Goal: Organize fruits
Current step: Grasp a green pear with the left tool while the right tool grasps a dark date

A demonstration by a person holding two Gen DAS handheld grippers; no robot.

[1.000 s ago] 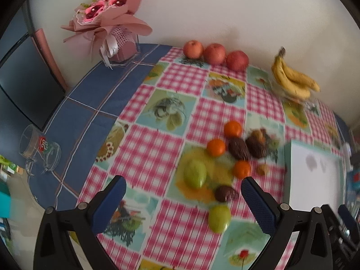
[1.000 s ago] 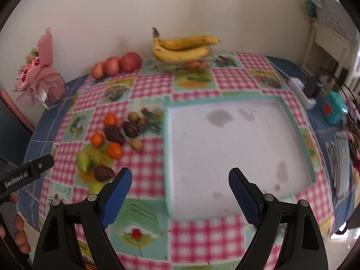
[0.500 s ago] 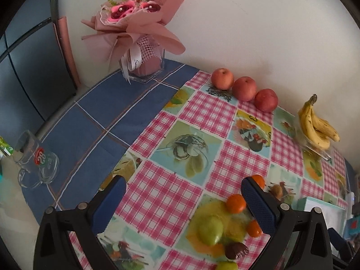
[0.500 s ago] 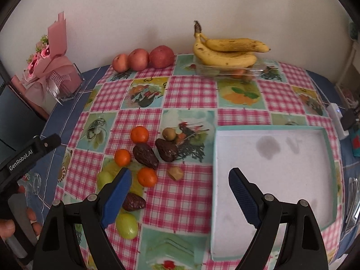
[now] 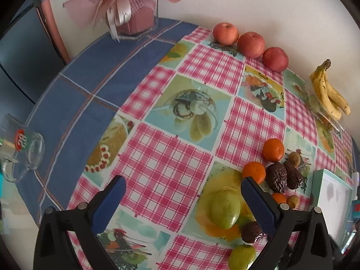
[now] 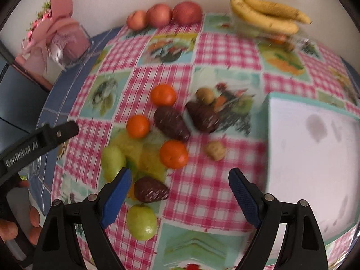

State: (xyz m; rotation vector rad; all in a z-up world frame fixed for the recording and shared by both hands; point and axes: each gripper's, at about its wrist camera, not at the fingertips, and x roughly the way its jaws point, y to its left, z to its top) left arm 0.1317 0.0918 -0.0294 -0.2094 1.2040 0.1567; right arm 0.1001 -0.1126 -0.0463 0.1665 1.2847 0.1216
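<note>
A loose cluster of fruit lies on the checked tablecloth: three oranges (image 6: 173, 154), two green fruits (image 6: 141, 222), three dark brown fruits (image 6: 150, 189) and two small tan ones (image 6: 214, 150). The white tray with a teal rim (image 6: 315, 157) lies to their right. My right gripper (image 6: 180, 193) is open and empty, low over the cluster. My left gripper (image 5: 183, 200) is open and empty, left of the cluster, with a green fruit (image 5: 225, 205) beside its right finger. The left gripper also shows in the right wrist view (image 6: 42, 139).
Three red apples (image 5: 250, 44) line the back edge by the wall. Bananas (image 5: 329, 95) lie on a clear container at back right. A pink bouquet in a glass vase (image 5: 135, 15) stands at back left. A glass mug (image 5: 21, 150) sits at the left edge.
Both grippers have moved down and closer to the fruit cluster. The right gripper has shifted left from over the tray to over the fruit. Both stay open.
</note>
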